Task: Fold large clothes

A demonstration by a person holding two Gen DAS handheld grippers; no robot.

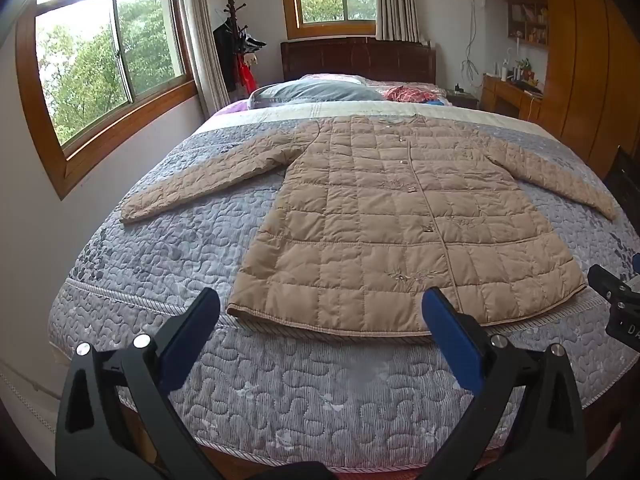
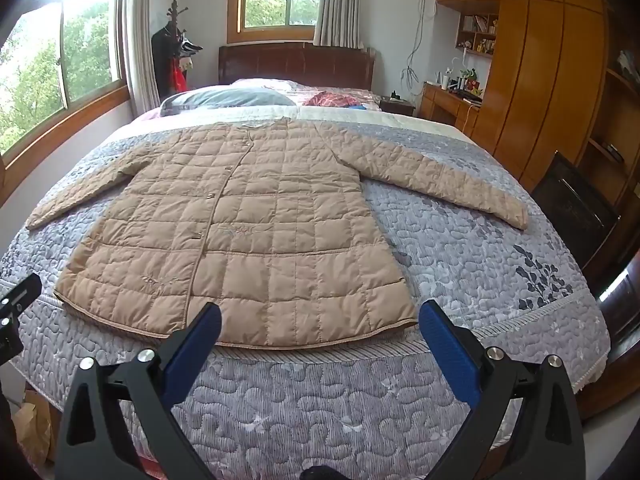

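Note:
A tan quilted coat (image 1: 392,216) lies flat and face up on the bed, buttoned, with both sleeves spread out to the sides and its hem toward me. It also shows in the right wrist view (image 2: 248,232). My left gripper (image 1: 320,312) is open and empty, hovering above the foot of the bed just short of the hem's left half. My right gripper (image 2: 320,320) is open and empty, just short of the hem's right half. Part of the right gripper (image 1: 616,304) shows at the left wrist view's right edge.
The bed carries a grey-blue quilted cover (image 1: 280,392). A grey pillow (image 1: 316,91) and a red cloth (image 1: 408,93) lie near the dark headboard (image 1: 356,60). Windows are on the left, a coat rack (image 1: 236,40) in the corner, wooden cupboards (image 2: 540,92) and a desk on the right.

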